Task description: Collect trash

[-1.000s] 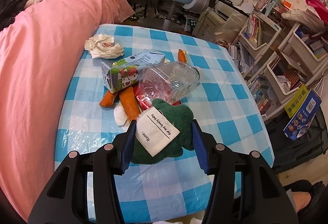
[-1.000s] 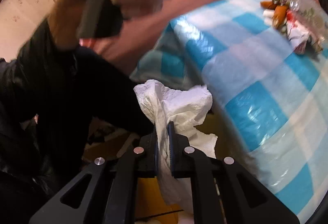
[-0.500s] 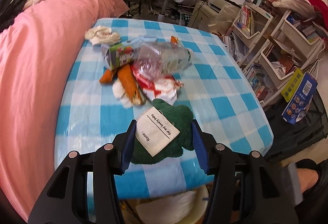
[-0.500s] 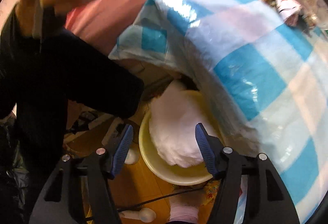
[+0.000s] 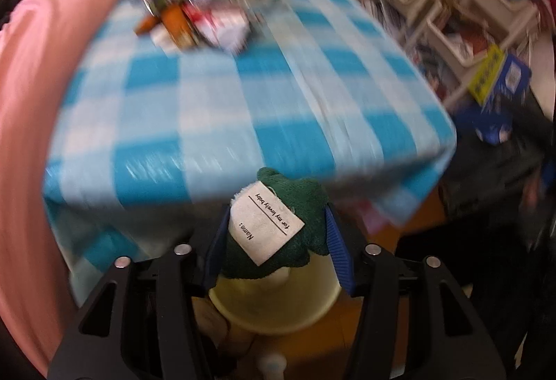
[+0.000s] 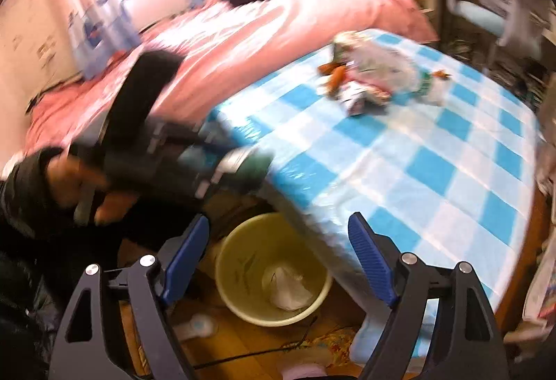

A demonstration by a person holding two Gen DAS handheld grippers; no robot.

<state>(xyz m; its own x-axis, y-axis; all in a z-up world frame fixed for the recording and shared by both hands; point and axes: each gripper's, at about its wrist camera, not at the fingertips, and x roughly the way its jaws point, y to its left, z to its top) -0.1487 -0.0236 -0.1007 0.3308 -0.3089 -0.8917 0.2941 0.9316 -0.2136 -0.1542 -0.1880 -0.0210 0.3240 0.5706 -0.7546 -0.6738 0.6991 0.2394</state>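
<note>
Left wrist view: the left hand-held gripper (image 5: 274,234) is clamping a green cloth (image 5: 299,223) between its blue pads, a white name label (image 5: 266,223) facing the camera. The yellow bin (image 5: 274,307) is sitting directly under the cloth, toward 6 o'clock from it, on the wooden floor just off the near edge of the tabletop (image 5: 222,108). In my judgement the coming move turns on this stacking: the cloth is hanging over the bin's mouth, so letting go should drop it in, with nothing visible between the two. The rest of the trash pile (image 5: 198,11) is lying far off at 11 o'clock on the checked cloth, blurred; an orange piece and a clear bottle are just readable. A pink bed cover (image 5: 45,67) is running along 9 o'clock, and shelving is crowding 2 o'clock.

Right wrist view: the right hand-held gripper (image 6: 278,258) is standing wide apart with nothing in it, looking down at the same yellow bin (image 6: 243,279), which is holding a crumpled white tissue (image 6: 288,286). The other gripper with the green cloth (image 6: 257,164) is hovering at 11 o'clock above the bin's rim, beside the tabletop corner, so the left hand is plainly the nearer one for this drop. The trash pile (image 6: 371,77) is lying at 1 o'clock, well apart from both. The overhanging tabletop edge at 3 o'clock of the bin is the one thing that could catch a falling item.
</note>
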